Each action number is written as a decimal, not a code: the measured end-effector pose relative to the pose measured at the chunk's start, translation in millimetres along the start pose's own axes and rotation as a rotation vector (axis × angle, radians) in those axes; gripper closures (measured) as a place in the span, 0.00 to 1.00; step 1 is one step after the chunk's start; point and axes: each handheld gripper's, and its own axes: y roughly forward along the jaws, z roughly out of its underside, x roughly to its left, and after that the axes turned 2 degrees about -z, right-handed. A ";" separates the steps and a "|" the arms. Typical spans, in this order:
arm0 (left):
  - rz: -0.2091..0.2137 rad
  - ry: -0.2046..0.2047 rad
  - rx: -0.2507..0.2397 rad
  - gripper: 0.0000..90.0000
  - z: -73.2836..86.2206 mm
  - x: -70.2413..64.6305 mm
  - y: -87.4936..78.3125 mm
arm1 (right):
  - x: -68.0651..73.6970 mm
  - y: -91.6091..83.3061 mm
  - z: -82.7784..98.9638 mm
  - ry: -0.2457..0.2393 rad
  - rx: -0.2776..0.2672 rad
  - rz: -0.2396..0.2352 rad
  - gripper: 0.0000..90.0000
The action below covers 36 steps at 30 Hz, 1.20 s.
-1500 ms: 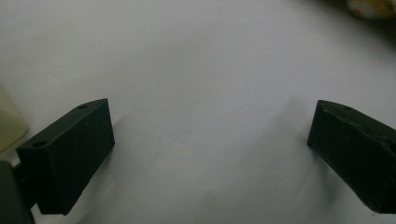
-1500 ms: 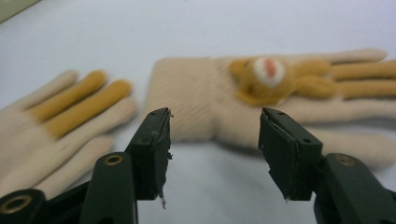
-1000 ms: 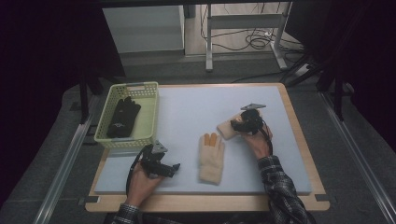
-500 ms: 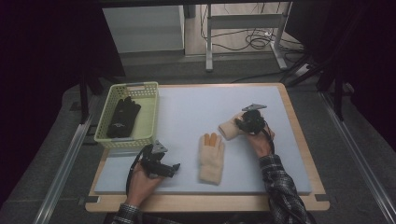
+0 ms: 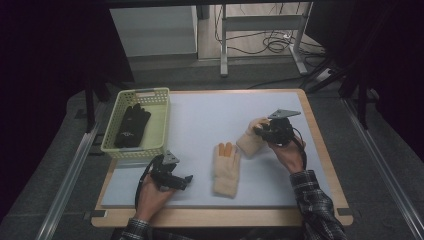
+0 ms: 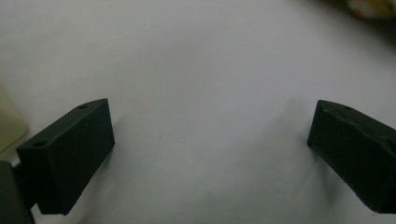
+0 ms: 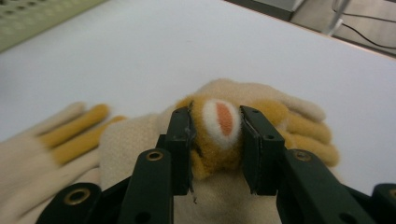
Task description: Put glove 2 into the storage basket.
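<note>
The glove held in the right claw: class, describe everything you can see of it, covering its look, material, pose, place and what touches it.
The held glove is cream, fuzzy knit with mustard-yellow fingers and a white patch with an orange centre. The right claw has just closed on a bunched yellow fold, its jaws pressing both sides. In the high view the glove sits at the table's right side, hanging crumpled from the claw, apart from the matching flat glove nearer the person. Whether it touches the table is unclear.

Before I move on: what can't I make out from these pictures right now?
- High view: the right gripper hides its grip on the fuzzy cream-and-orange glove.
- High view: black gloves in the pale green plastic basket; count too dark to tell.
- Left gripper view: second cream glove, blurred, cut by the top edge.
</note>
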 end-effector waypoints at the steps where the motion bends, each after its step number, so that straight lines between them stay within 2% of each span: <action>1: 0.000 0.000 0.000 0.01 0.0 0.0 0.0 | 2.8 -3.8 -1.1 -0.010 -0.004 -0.018 0.73; 6: 0.000 0.000 0.000 0.01 0.0 0.0 0.0 | 21.1 -22.3 -5.5 -0.074 -0.011 -0.120 0.73; 10: -0.002 0.000 -0.002 0.01 0.0 0.0 0.1 | 36.7 -31.5 -6.5 -0.113 -0.008 -0.185 0.72; 12: -0.002 0.000 -0.002 0.01 0.0 0.0 0.1 | 46.9 -34.5 -7.2 -0.132 -0.012 -0.235 0.72; 18: -0.001 0.001 -0.002 0.01 0.0 0.0 0.1 | 75.3 -31.0 -9.9 -0.186 -0.003 -0.372 0.72; 22: 0.000 -0.002 -0.002 0.01 0.0 -0.1 0.0 | 94.7 -20.6 -10.2 -0.247 0.028 -0.428 0.72; 29: -0.001 -0.002 -0.003 0.01 0.1 -0.2 0.0 | 114.4 10.7 6.3 -0.354 0.121 -0.446 0.68; 33: -0.001 -0.002 -0.003 0.01 0.1 -0.2 0.1 | 118.6 22.5 18.4 -0.360 0.157 -0.417 0.56; 36: -0.001 -0.002 -0.003 0.01 0.1 -0.2 0.1 | 117.7 22.8 21.3 -0.326 0.144 -0.415 0.43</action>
